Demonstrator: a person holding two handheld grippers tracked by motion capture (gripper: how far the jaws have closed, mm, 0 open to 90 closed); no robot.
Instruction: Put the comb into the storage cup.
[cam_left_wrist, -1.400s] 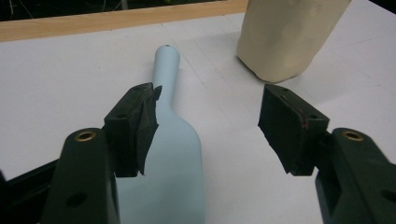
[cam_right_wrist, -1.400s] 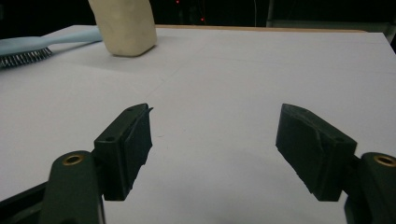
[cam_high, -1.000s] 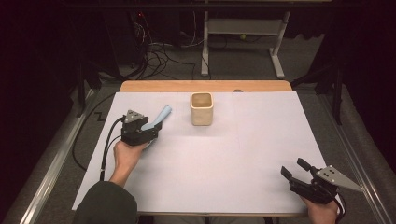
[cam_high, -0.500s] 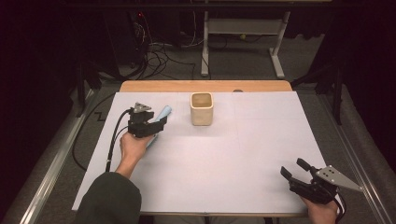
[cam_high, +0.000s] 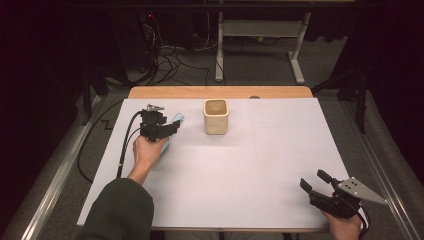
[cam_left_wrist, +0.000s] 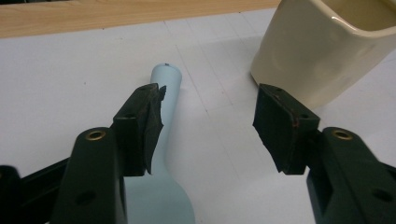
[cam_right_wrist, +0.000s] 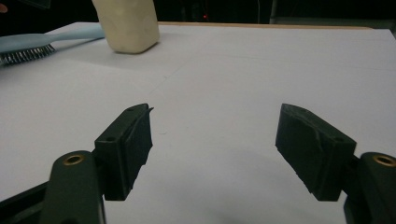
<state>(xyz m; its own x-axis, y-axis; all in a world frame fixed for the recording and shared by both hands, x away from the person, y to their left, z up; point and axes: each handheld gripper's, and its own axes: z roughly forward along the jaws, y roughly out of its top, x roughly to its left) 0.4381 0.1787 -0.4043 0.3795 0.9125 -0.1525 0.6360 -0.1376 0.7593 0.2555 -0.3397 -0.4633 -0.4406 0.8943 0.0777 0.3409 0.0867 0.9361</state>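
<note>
while the left gripper (cam_left_wrist: 208, 123) is closing, still spread, beside the cup (cam_left_wrist: 322, 42), the light, stiff brush (cam_left_wrist: 161, 154) is offering its slim handle.

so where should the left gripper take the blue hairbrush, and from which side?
On the handle, from above. The brush lies flat on the white table cover, bristles down, and the handle is its narrowest, straight part. The left gripper is open with one jaw beside the handle; centre it first, clear of the cup.
</note>
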